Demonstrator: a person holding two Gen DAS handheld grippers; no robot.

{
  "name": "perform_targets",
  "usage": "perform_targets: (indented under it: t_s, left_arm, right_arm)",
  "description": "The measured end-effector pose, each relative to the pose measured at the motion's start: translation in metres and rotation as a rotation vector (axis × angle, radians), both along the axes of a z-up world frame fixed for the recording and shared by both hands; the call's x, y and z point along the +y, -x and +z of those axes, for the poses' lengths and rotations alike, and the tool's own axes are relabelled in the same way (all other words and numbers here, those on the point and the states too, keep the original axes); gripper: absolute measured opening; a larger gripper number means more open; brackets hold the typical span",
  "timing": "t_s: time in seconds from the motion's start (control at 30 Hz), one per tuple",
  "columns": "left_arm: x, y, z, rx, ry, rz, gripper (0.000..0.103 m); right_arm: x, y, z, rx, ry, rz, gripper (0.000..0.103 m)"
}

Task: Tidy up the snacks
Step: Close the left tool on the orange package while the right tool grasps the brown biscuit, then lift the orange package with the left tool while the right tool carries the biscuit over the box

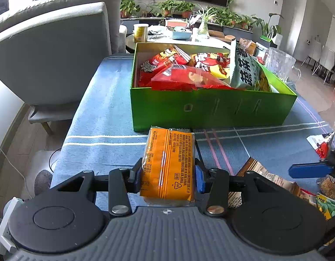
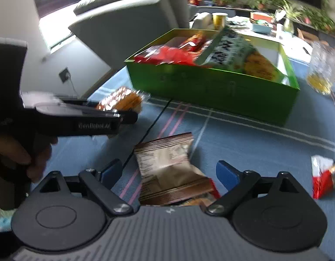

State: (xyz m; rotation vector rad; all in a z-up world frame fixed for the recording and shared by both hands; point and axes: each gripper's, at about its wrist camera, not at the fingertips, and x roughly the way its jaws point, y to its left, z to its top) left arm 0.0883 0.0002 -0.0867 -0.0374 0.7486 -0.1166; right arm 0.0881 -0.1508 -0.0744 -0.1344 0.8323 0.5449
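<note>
Living room setup, grey sofa (image 1: 47, 50) on the left and a blue striped tablecloth (image 1: 97, 117) over the table. The left gripper (image 1: 168, 175) has its 2 blue pads clamped on the sides of an orange snack packet (image 1: 167, 165), held just in front of the green box (image 1: 211, 111), which is already stuffed with red and green snack bags. Over to the right, the right gripper (image 2: 169, 171) hangs with its jaws apart, holding nothing, right above a brown packet (image 2: 169, 169) lying on the cloth. A red packet (image 2: 322, 178) sits further right.
</note>
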Motion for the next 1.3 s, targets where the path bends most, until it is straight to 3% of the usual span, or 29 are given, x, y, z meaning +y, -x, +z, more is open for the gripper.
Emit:
perform_targets:
  t_s: [0.2, 0.47, 0.83, 1.3]
  left_arm:
    - [0.004, -0.002, -0.001, 0.001, 0.020, 0.006, 0.042]
    - [0.003, 0.002, 0.002, -0.004, 0.023, 0.009, 0.042]
    - [-0.015, 0.014, 0.023, -0.057, 0.015, -0.031, 0.042]
    - [-0.039, 0.009, 0.047, -0.107, 0.006, -0.085, 0.042]
  right_arm:
    - [0.013, -0.013, -0.010, -0.001, 0.089, -0.020, 0.068]
    - [0.014, -0.020, -0.013, 0.005, 0.106, -0.023, 0.066]
    - [-0.023, -0.009, 0.028, -0.092, -0.066, -0.144, 0.066]
    - [-0.046, -0.017, 0.053, -0.155, -0.181, -0.195, 0.066]
